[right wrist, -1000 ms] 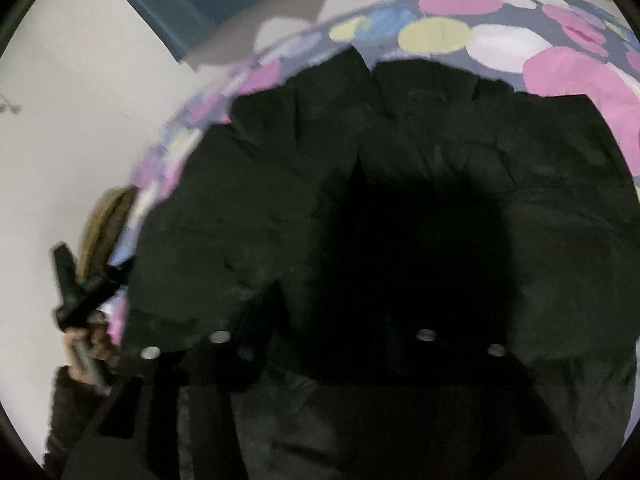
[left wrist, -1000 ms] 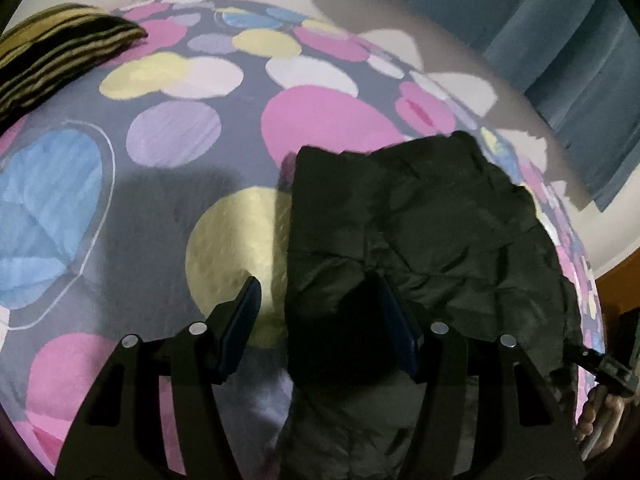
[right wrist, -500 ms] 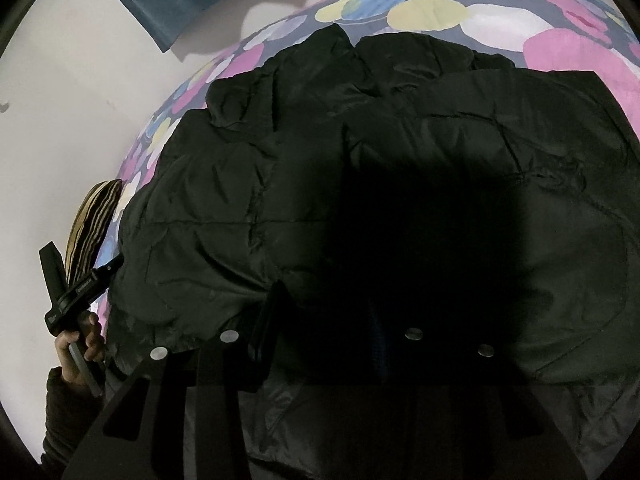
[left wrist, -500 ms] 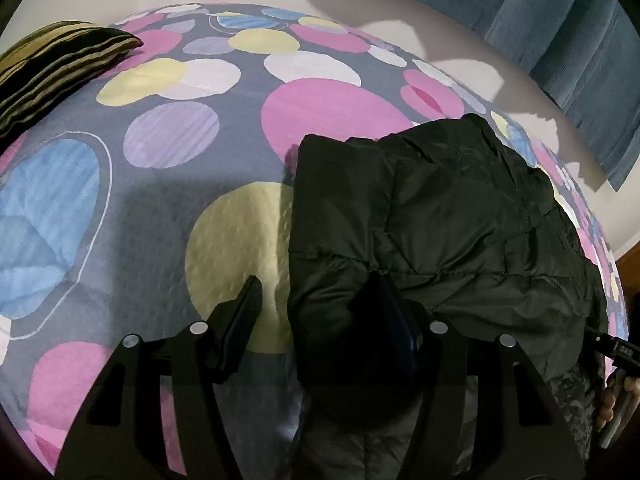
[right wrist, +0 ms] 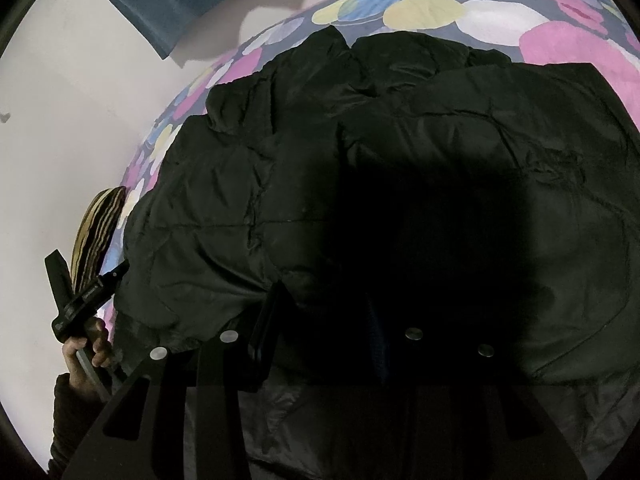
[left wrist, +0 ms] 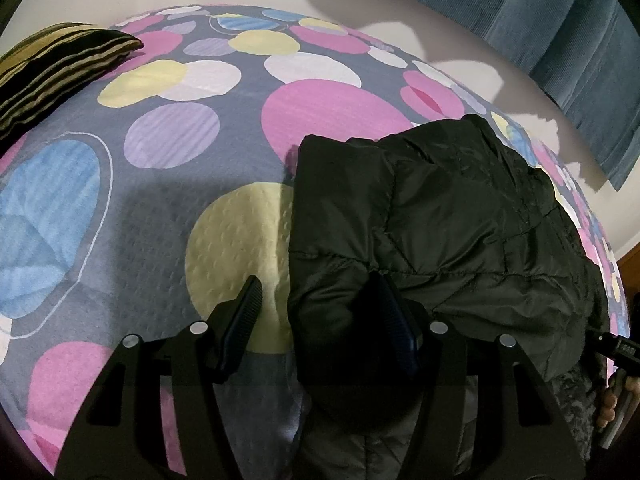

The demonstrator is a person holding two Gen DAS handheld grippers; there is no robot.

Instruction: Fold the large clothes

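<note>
Striped cushion (left wrist: 56, 68): black and olive-yellow bands, on the bedspread's far left corner, well apart from the jacket.
Bedspread (left wrist: 180, 200): grey with pink, yellow, lilac, white and blue circles; it carries the jacket on its right half.
Left gripper (left wrist: 320, 308): jaws spread wide. The left finger stands over bare bedspread just left of the jacket's near left edge; the right finger lies against the top of the jacket's near fold. Fabric sits between the fingers, but nothing is clamped.
Jacket (left wrist: 460, 220): dark quilted puffer, folded over on itself, upper layer lying on a lower layer whose edge shows at the near side. Left edge straight, far corner squared.
Curtain (left wrist: 560, 20): blue, hanging against the wall beyond the jacket's far right side.
Right gripper (right wrist: 320, 324): over the jacket's near edge, in deep shadow. The left finger touches the hem of the upper layer; the right finger is lost in the dark, so the jaw opening and any hold cannot be told.
Left hand (right wrist: 86, 348): in the right wrist view, beside the jacket's left edge, gripping the other tool's handle.
</note>
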